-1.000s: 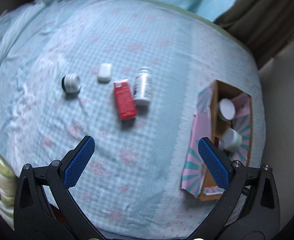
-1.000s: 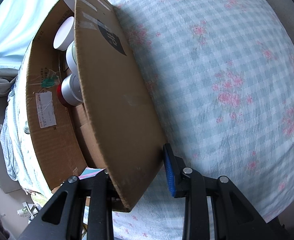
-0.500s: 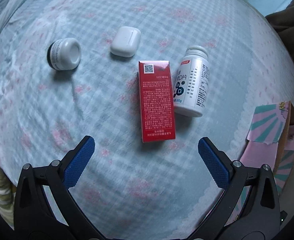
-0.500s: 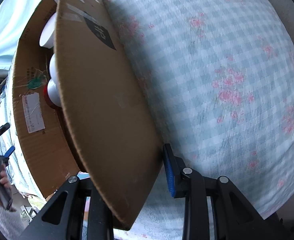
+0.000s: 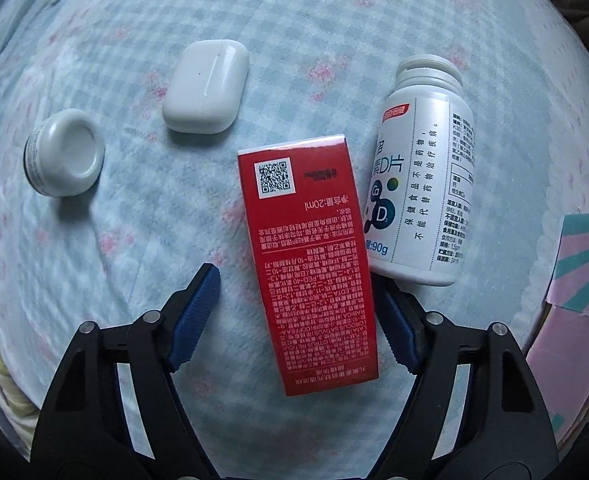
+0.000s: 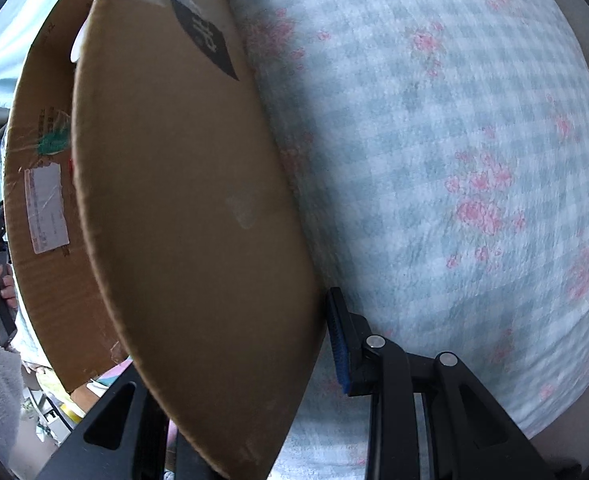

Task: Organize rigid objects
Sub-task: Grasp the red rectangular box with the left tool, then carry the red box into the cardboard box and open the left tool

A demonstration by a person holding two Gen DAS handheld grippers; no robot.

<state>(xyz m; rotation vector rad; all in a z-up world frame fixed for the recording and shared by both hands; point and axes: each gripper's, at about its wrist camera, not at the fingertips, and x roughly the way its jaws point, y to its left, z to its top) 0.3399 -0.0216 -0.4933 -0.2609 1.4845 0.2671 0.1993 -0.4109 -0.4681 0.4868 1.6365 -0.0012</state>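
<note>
Four small items are laid on the checked bedcover (image 5: 94, 280). Of these, the red carton (image 5: 314, 256) is bracketed at its near end by the left gripper (image 5: 294, 316), whose jaws have just been closing; a gap is seen at the left pad, so no grip is made yet. Touching the carton's right side lies the white bottle (image 5: 422, 184); beyond the carton rests the earbud case (image 5: 206, 86), and far to its left the small jar (image 5: 64, 152). Apparently, the cardboard box flap (image 6: 190, 216) is pinched by the right gripper (image 6: 318, 356).
</note>
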